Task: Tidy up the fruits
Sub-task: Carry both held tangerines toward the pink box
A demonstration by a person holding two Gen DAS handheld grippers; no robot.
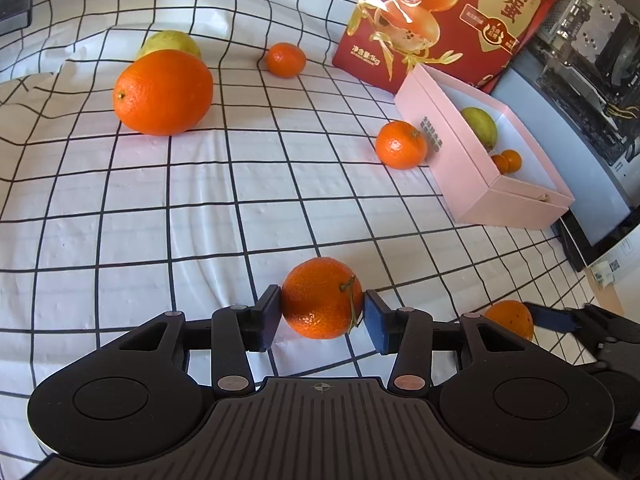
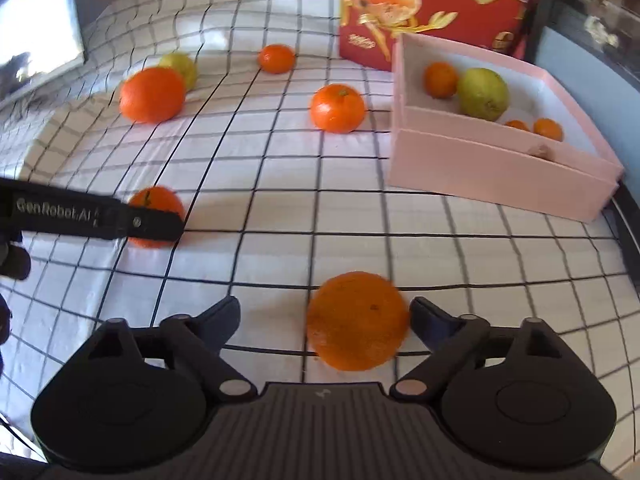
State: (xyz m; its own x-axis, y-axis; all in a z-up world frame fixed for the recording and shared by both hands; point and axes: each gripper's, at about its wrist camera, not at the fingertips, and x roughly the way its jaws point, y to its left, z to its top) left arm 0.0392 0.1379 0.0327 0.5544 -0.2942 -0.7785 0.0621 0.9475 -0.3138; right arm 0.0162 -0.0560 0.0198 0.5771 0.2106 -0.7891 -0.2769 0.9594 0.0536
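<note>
My left gripper (image 1: 322, 316) is shut on a stemmed mandarin (image 1: 322, 298) just above the checked cloth; it shows from the side in the right wrist view (image 2: 154, 216). My right gripper (image 2: 324, 320) is open, with an orange (image 2: 356, 322) between its fingers, touching the right one. A pink box (image 2: 492, 172) at the right holds a green pear (image 2: 482, 94), a mandarin (image 2: 440, 79) and two kumquats (image 2: 548, 128). On the cloth lie a big orange (image 1: 162, 92), a yellow-green pear (image 1: 170, 42) behind it, and two mandarins (image 1: 286, 60) (image 1: 400, 145).
A red gift carton (image 1: 452, 12) stands behind the pink box (image 1: 480, 184). A monitor and computer hardware (image 1: 592, 92) line the right edge. A screen (image 2: 36, 28) stands at the far left. The cloth (image 1: 200, 220) is wrinkled towards the back left.
</note>
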